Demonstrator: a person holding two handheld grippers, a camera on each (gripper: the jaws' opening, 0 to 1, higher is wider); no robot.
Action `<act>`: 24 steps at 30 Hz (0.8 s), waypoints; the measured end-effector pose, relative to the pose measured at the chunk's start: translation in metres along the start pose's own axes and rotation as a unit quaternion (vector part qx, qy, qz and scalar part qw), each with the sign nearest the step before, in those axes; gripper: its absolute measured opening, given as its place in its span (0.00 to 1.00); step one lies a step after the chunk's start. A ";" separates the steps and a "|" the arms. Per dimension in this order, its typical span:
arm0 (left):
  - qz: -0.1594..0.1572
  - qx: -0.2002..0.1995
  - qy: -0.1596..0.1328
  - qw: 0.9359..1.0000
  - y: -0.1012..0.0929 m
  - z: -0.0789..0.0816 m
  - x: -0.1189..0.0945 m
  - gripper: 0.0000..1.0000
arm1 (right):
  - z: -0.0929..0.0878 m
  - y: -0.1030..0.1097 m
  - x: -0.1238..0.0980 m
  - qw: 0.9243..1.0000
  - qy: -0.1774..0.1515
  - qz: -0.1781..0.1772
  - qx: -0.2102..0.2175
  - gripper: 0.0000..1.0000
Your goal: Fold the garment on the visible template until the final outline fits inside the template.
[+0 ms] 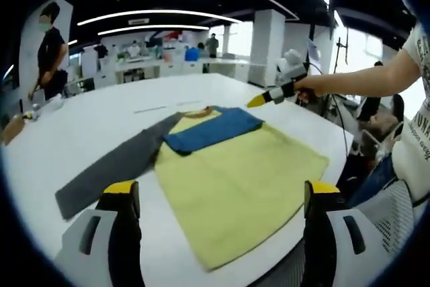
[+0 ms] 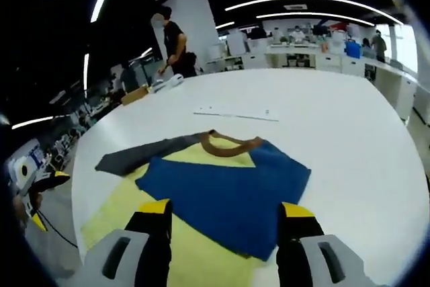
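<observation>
With its blue sleeve point(image 2: 228, 189) already folded across the chest and the grey sleeve point(image 1: 111, 169) still flung out over the white table point(image 1: 87, 119), the yellow garment point(image 1: 235, 186) lies flat between both wide-open, empty grippers, left gripper point(image 1: 222, 196) and right gripper point(image 2: 224, 216), probably ready for the grey sleeve's fold

Left gripper point(image 1: 222, 216): two black jaws with yellow-capped tips, set on pale grey housings, each with a dark oblong slot. Right gripper point(image 2: 224, 233): same build, black jaws, yellow tips, grey slotted housings. From the left gripper view, right gripper shows yellow pointed tip, black mid-section, white body. Operator's white short-sleeved shirt point(image 1: 420, 126) with dark printed lettering.
</observation>
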State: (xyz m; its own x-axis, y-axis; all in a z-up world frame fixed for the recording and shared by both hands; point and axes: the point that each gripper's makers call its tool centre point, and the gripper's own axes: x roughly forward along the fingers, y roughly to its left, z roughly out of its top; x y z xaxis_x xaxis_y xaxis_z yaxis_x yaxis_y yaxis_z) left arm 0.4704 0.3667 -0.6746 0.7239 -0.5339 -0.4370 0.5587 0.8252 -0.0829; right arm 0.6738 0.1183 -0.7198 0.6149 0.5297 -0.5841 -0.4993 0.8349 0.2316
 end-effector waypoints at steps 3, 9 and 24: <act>-0.003 -0.001 0.000 1.000 -0.001 0.002 0.001 0.99 | -0.005 -0.011 -0.009 1.000 0.003 -0.008 -0.003 0.45; -0.010 0.004 0.006 1.000 -0.004 0.003 0.002 0.98 | -0.022 -0.027 -0.016 1.000 0.020 -0.018 -0.011 0.35; 0.000 -0.001 0.015 1.000 0.015 -0.002 0.001 0.96 | -0.053 -0.045 -0.007 0.998 0.057 -0.037 0.001 0.08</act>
State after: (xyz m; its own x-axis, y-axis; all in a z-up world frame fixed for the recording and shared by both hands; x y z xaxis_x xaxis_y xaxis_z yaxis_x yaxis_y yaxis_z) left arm 0.4783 0.3791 -0.6783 0.7113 -0.5277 -0.4642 0.5579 0.8257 -0.0838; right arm 0.6598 0.0697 -0.7673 0.5771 0.4461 -0.6841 -0.4534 0.8717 0.1859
